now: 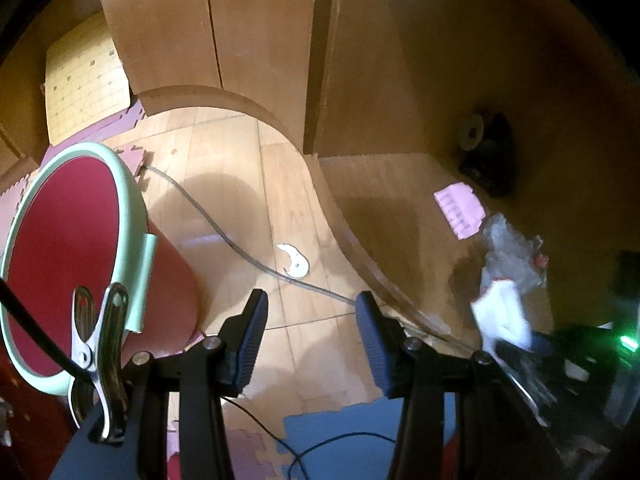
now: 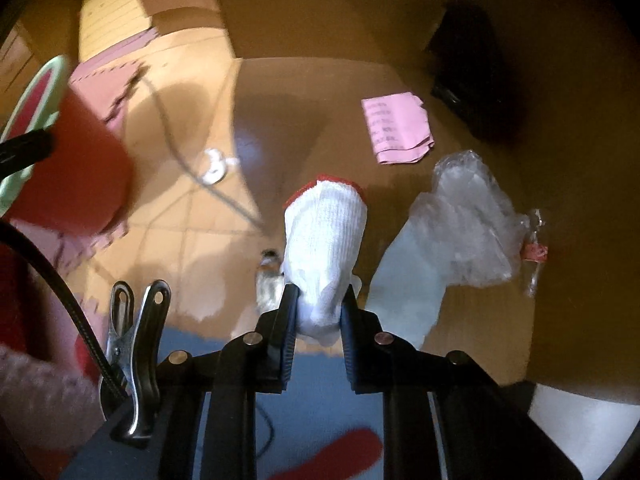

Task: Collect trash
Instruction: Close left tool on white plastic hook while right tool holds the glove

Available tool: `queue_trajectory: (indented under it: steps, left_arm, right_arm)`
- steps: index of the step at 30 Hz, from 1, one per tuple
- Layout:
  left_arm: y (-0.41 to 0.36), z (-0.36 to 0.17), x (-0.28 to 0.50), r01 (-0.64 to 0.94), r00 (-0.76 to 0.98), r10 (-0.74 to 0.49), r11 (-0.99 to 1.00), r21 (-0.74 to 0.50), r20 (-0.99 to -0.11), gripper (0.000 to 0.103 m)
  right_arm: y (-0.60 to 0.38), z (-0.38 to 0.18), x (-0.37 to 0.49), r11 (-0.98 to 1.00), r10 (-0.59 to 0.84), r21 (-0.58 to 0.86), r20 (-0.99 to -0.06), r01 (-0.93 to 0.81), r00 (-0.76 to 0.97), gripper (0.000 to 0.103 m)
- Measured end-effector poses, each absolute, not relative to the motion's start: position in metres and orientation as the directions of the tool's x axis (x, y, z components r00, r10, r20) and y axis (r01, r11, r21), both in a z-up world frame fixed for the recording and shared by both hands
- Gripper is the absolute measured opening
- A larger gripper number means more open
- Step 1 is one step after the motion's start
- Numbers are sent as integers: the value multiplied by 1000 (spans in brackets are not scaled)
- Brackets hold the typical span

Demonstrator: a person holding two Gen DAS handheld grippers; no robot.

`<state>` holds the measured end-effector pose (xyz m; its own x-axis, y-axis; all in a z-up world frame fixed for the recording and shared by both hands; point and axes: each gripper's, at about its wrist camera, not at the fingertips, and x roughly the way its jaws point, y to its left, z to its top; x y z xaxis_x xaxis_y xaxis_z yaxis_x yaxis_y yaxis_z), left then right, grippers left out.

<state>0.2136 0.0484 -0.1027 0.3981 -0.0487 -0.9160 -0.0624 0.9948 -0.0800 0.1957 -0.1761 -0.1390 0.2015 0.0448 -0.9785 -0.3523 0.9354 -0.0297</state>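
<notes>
Left wrist view: looks down past two dark pads at a wooden floor; the left gripper [image 1: 311, 312] has jaws partly apart with nothing between them.
Bin: a red bin [image 1: 64, 248] with a pale green rim stands at the left of this view, mouth open, beside puzzle-edged foam mats [image 1: 128, 124].
Floor scrap: a white crescent-shaped scrap [image 1: 294, 262] lies on the boards ahead of the left gripper, touching a thin grey cable [image 1: 224, 236].
Right wrist view: blurred; the right gripper [image 2: 319, 304] points down with its jaws closed onto a white knit glove [image 2: 326, 240].
Glove: red cuff edge is farthest from the camera; the lower part is pinched between the pads. In the left view the glove [image 1: 502, 312] shows at the right edge, blurred.
Other trash: a pink paper [image 2: 398, 126] lies on the floor beyond the glove; a crumpled clear plastic bag [image 2: 468, 220] lies to the right of the glove, near the paper but apart from it.
Clips: a metal spring clip [image 1: 100, 360] sits on the left gripper's body, and another [image 2: 136, 356] on the right one.
Background: wooden panels [image 1: 208, 24] rise behind the floor; a dark object [image 2: 468, 76] at the far right cannot be made out.
</notes>
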Motion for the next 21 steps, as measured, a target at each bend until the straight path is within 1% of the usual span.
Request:
queue_trajectory:
  steps: [5, 9, 14, 18, 21]
  left_arm:
    - [54, -129, 225, -61, 377, -52, 995, -80, -925, 48]
    - [57, -173, 240, -55, 321, -26, 997, -46, -947, 48]
    - [58, -214, 254, -35, 298, -40, 998, -52, -954, 48]
    - [55, -244, 271, -3, 283, -40, 999, -43, -958, 48]
    - [55, -264, 282, -9, 260, -61, 998, -66, -964, 48]
  right_arm:
    - [-168, -100, 159, 919, 114, 23, -972, -395, 207, 20]
    - [-165, -81, 137, 918, 194, 87, -950, -387, 246, 21]
    - [-160, -84, 134, 917, 222, 103, -934, -386, 279, 21]
    - [-167, -92, 143, 927, 230, 132, -939, -351, 254, 21]
    - [-170, -97, 149, 936, 199, 112, -950, -333, 242, 21]
